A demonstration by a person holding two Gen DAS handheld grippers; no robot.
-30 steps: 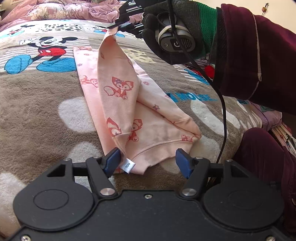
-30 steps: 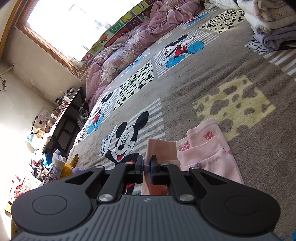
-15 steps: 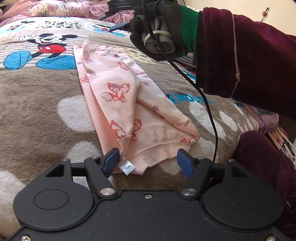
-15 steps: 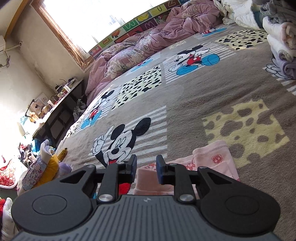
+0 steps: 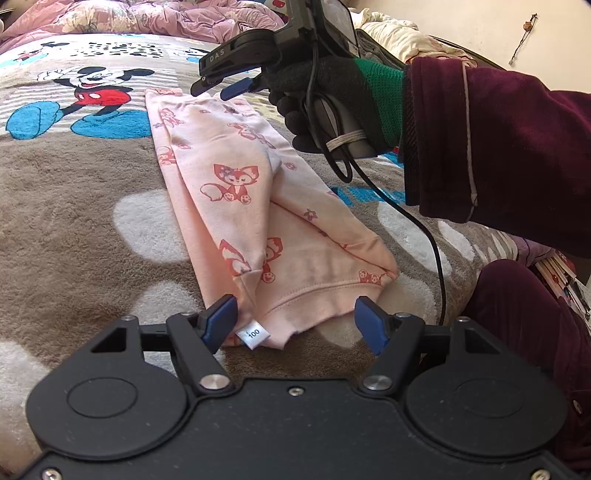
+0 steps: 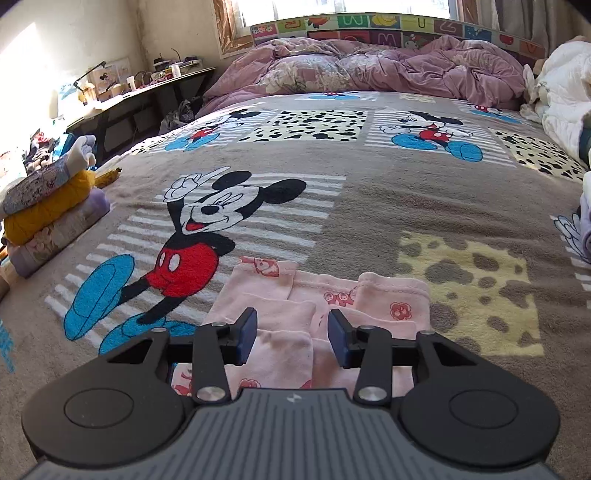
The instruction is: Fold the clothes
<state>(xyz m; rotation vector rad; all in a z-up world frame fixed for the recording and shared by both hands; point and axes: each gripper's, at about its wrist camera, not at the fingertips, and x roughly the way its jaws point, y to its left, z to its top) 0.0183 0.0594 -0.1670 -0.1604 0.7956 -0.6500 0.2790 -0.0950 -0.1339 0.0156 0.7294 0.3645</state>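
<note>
Lying lengthwise between both open, empty grippers, the pink fox-print cotton garment [image 5: 258, 206] is spanned: left gripper [image 5: 295, 325] at hem, right gripper [image 6: 291, 334], jaws just opened, at cuffs.

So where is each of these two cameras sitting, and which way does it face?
Left wrist: on the left gripper, looking along its open fingers at the hem of the pink garment on the blanket; the right gripper, a gloved hand and a maroon sleeve show.
Right wrist: on the right gripper, jaws open, above the garment's cuffs, facing the window.
Shared: garment, blanket, right gripper.
</note>
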